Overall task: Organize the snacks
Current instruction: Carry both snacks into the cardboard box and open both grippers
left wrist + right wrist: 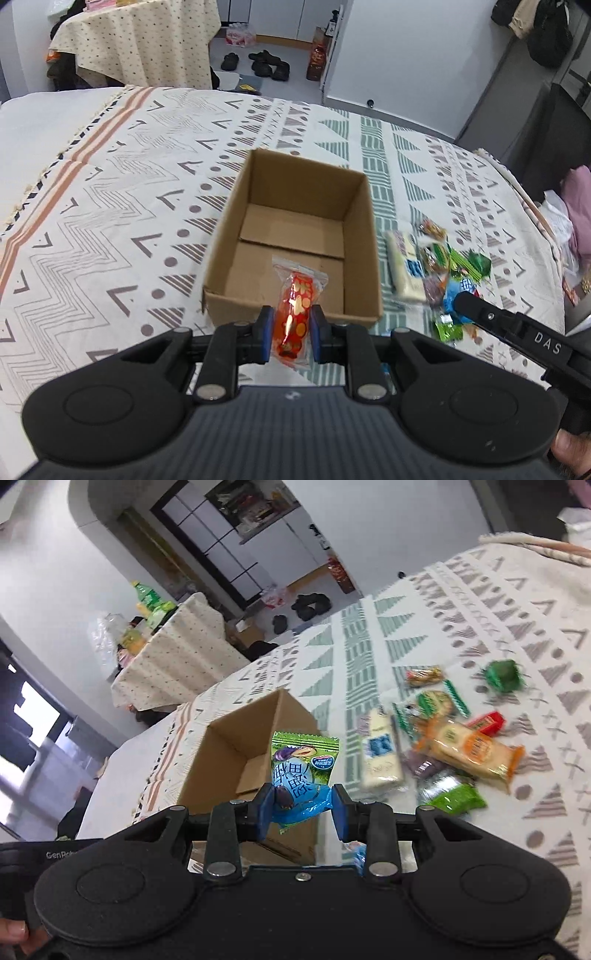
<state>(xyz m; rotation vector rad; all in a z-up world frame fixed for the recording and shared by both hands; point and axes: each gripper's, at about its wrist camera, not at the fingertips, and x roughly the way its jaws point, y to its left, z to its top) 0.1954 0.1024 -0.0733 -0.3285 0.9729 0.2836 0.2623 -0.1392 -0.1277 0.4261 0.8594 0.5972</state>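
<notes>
- My left claw (291, 332) is clamped on a red snack packet (294, 317) printed with gold and orange flowers, sealed in clear wrap; the blue pads (266, 332) press its two sides.
- That red packet hangs at the near wall of the open cardboard box (225, 236), its upper end showing against the box floor.
- The cardboard box stands on a tabletop under a patterned cloth (110, 206) of grey zigzags, dots and triangles; inside I see only its folded bottom flaps.
- To the right of the box, on the cloth's green-striped band, lies the pile of loose snacks (436, 266): a pale cream bar nearest the box, then green, blue and purple wrappers, blurred.
- In the right wrist view, my right claw (303, 808) grips a green-and-blue candy packet (301, 771) by its lower blue end, the pads pinching the wrapper while the serrated green top stands upright.
- That packet hangs beside the box's near right corner (295, 716).
- Further right the snack pile spreads out: the cream bar (380, 753), an orange cracker pack (469, 751), a red packet (485, 722), a green sweet (502, 675).
</notes>
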